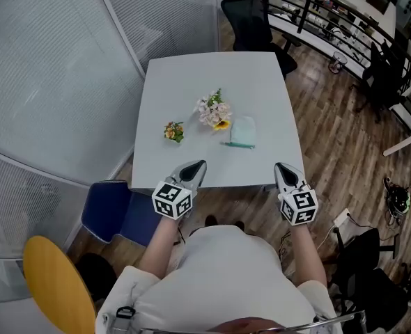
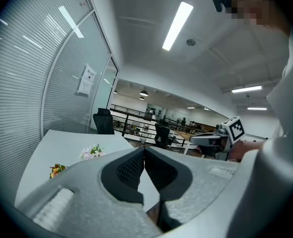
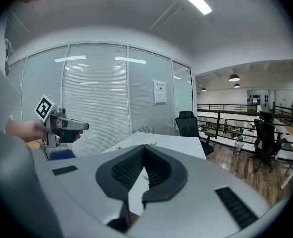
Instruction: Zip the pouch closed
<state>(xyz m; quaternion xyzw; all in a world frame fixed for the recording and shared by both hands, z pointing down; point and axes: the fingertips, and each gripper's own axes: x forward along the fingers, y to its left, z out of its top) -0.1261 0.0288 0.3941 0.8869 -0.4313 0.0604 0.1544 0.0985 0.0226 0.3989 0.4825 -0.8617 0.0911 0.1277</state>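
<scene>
left gripper (image 1: 199, 165) & right gripper (image 1: 281, 168) point fwd at table (image 1: 212, 72) edge, jaws closed, empty.

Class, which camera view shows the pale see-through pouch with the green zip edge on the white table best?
The head view: the pale see-through pouch lies flat and unobstructed on the white table. The left gripper view shows none of it; the right gripper view shows at most a sliver, too small to be sure.
</scene>
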